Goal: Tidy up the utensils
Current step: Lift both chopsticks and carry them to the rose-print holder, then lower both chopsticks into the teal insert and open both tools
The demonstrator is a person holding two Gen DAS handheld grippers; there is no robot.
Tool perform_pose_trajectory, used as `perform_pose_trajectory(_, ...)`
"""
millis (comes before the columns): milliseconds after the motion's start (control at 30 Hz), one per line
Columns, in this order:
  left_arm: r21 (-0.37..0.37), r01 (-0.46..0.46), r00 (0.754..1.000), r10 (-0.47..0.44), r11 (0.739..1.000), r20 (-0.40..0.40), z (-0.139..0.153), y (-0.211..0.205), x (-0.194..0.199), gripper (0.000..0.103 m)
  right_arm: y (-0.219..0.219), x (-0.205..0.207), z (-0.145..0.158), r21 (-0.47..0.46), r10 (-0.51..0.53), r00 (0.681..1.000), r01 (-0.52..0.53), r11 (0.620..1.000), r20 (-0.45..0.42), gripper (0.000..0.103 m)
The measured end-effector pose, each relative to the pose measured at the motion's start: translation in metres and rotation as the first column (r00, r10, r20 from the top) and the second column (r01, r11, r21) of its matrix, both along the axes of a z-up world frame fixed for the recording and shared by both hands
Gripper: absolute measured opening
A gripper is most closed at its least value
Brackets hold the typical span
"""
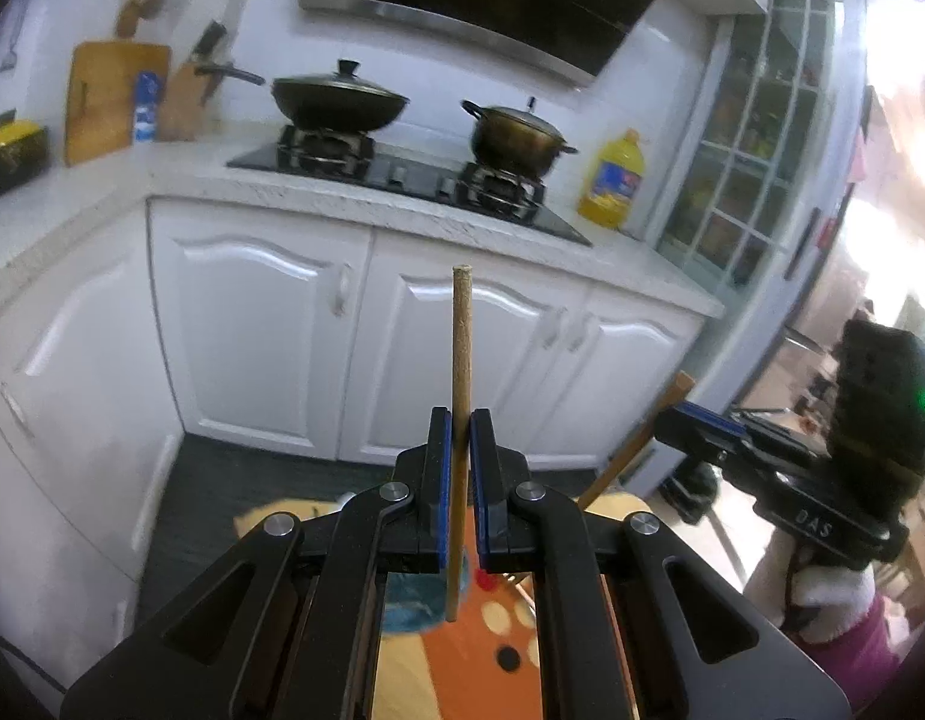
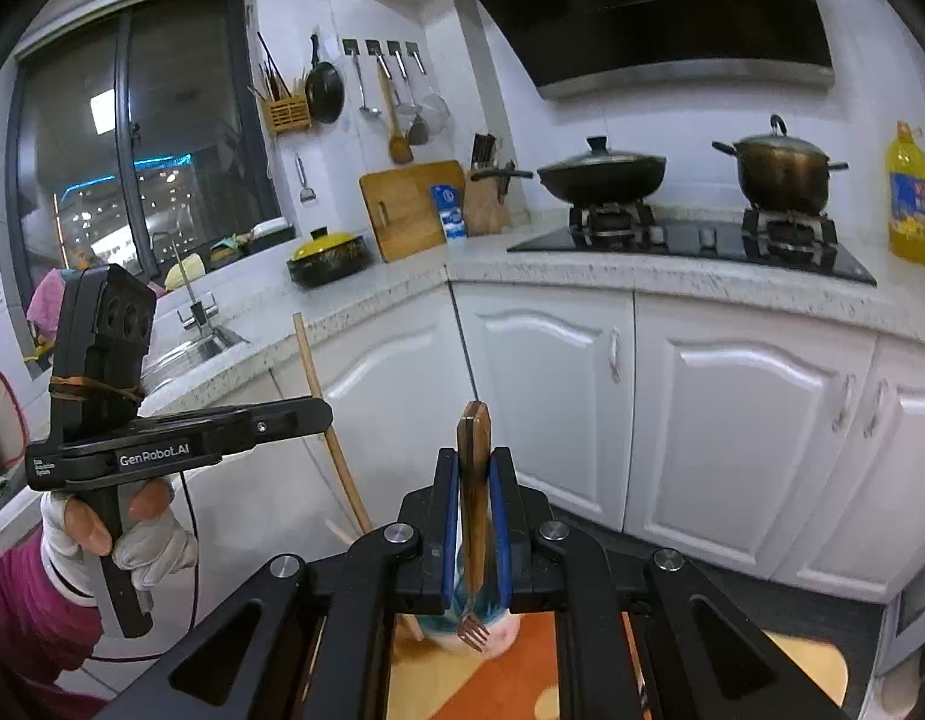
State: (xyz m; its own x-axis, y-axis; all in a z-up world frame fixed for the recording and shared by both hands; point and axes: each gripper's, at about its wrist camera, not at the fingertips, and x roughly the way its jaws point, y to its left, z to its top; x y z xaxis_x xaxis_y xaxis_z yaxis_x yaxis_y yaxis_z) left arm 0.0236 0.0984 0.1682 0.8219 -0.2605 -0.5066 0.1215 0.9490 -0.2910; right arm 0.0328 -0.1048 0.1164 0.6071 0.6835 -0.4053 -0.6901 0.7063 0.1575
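Between blue pads, wooden-handled fork (image 2: 473, 516)

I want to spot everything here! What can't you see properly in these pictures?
- Left wrist view: the chopstick's lower part passes behind the left gripper.
- Right wrist view: the fork's neck is hidden between the right gripper's pads.
- Both views: the teal cup is mostly hidden behind the grippers.

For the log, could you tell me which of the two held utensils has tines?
The fork in the right gripper; the left gripper holds a plain wooden chopstick.
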Motion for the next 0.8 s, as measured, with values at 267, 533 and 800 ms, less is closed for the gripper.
perform_pose_trajectory(267, 0.111, -0.103, 0.995, 0.103, 0.988, 0.003, -0.024, 0.015, 0.024, 0.004, 0.03, 0.038, -0.018, -0.008, -0.022, 1.0, 0.022, 1.0, -0.016, 0.009)
perform_pose_trajectory(533, 0.142, -0.137, 0.987, 0.147, 0.98, -0.064, -0.072, 0.02, 0.039, 0.004, 0.05, 0.075, -0.071, -0.079, -0.031, 0.992, 0.021, 0.997, -0.121, 0.009)
perform_pose_trajectory(800, 0.129, -0.147, 0.977, 0.165, 0.981, -0.137, -0.103, 0.02, 0.047, 0.005, 0.06, 0.092, -0.107, -0.097, -0.013, 0.979, -0.007, 0.995, -0.205, 0.01)
